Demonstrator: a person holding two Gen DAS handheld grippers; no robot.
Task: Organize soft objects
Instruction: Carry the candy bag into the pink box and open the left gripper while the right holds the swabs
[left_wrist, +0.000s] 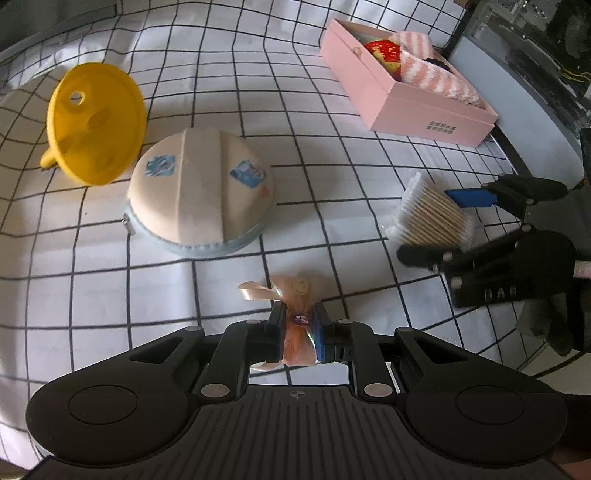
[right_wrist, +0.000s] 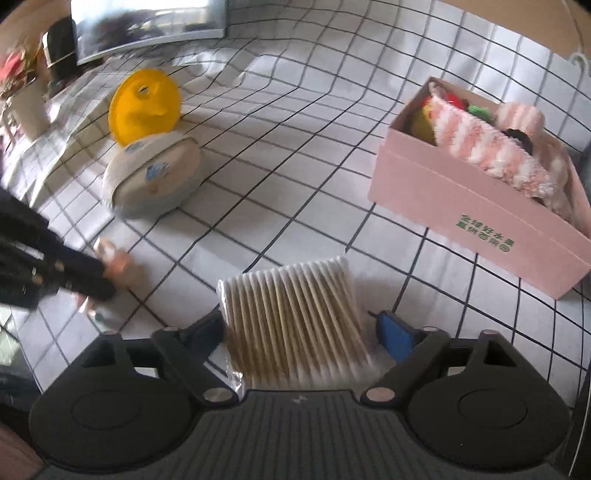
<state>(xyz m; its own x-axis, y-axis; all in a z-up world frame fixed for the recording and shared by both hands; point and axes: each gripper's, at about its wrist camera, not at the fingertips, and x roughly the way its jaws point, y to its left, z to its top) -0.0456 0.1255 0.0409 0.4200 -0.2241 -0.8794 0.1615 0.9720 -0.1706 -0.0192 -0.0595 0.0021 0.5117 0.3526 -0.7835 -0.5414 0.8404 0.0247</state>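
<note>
Clamping a wrapped peach bundle (left_wrist: 300, 325), the left gripper (left_wrist: 300, 334) needed carrying toward the pink box (left_wrist: 413, 107) at one o'clock; the right gripper (right_wrist: 299, 332) straddled the cotton swabs (right_wrist: 295, 317), jaws apart.

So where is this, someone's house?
Probably a table at home or in a test room. It has a checked cloth, a pink box of fluffy things and a pack of cotton swabs, and a screen stands at the back.
</note>
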